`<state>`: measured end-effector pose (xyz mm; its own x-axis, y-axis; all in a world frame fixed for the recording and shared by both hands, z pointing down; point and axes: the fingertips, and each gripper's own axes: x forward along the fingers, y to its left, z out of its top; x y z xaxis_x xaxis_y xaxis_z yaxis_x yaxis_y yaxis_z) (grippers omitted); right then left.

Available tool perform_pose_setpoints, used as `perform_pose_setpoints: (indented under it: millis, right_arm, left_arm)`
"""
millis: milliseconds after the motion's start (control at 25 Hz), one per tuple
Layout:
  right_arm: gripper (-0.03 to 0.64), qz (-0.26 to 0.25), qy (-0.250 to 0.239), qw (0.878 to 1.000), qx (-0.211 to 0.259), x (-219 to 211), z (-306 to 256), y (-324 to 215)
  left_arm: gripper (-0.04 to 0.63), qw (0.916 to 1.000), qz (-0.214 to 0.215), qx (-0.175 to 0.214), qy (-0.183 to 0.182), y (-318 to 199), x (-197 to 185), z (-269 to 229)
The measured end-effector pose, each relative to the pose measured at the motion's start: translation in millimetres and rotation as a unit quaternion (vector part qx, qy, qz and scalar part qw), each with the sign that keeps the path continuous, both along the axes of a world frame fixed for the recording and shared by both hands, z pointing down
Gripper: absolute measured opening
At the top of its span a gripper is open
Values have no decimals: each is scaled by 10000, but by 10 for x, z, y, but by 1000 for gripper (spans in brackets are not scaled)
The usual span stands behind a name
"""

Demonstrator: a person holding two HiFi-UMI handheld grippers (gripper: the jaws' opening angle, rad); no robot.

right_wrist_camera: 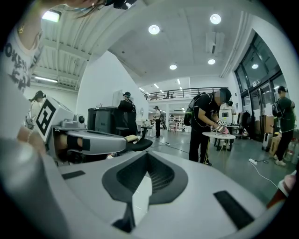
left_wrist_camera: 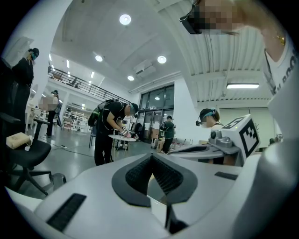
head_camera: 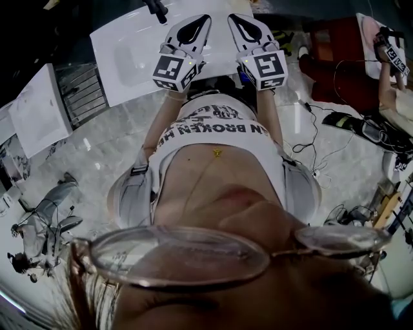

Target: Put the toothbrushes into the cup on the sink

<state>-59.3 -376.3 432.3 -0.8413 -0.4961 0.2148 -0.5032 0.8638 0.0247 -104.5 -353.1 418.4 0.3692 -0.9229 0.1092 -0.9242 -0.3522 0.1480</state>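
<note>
No toothbrush and no cup shows in any view. In the head view a white sink [head_camera: 129, 58] with a black faucet [head_camera: 157, 9] lies at the top. My left gripper [head_camera: 201, 19] and right gripper [head_camera: 233, 18] are held side by side in front of my chest, their tips over the sink's near right part. Both are shut with nothing between the jaws. The left gripper view looks level along its shut gripper [left_wrist_camera: 152, 156] into a hall, with the right gripper [left_wrist_camera: 233, 140] beside it. The right gripper view shows its own shut gripper [right_wrist_camera: 147, 156] and the left gripper [right_wrist_camera: 79, 140].
A second white basin [head_camera: 39, 109] lies at the left. Cables [head_camera: 310, 135] and a red object [head_camera: 335, 58] lie on the floor to the right. People stand in the hall, one bent over a small round table [right_wrist_camera: 218, 135]. A black office chair [left_wrist_camera: 23, 158] stands at the left.
</note>
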Motion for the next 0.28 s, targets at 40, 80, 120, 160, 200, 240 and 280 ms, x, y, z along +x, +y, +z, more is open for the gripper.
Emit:
perform_pose_setpoints:
  millis: [40,80,120,160,200,240,280]
  right_arm:
    - [25,4,11,10000,-8,-8,6,-6]
    - [25,9,20,10000,-18,-14,16,-17]
    - [25,13,26,10000,-26,-20,28,-31]
    - [25,16,30,10000,-32,-25,41,-47]
    - [25,21,35,10000,-37,-29,53,-64]
    - [25,25,42,10000,-41,-32,66,-81]
    - [25,30,50,10000,-45,-34,78,-99]
  left_arm:
    - [14,10000,5,-10,5,-7,-9,5]
    - [14,10000,10,-20,7,-18,-17,15]
    - [14,10000,14,-30,1,-32,-23,29]
    - [14,10000,17,-41,-10,-49,-30,44]
    - [14,10000,20,-53,-19,-66,-36,58]
    - [14,10000,22,-64,-25,-85,-42,73]
    - [14,10000,24,-76,-29,-103,-48,88]
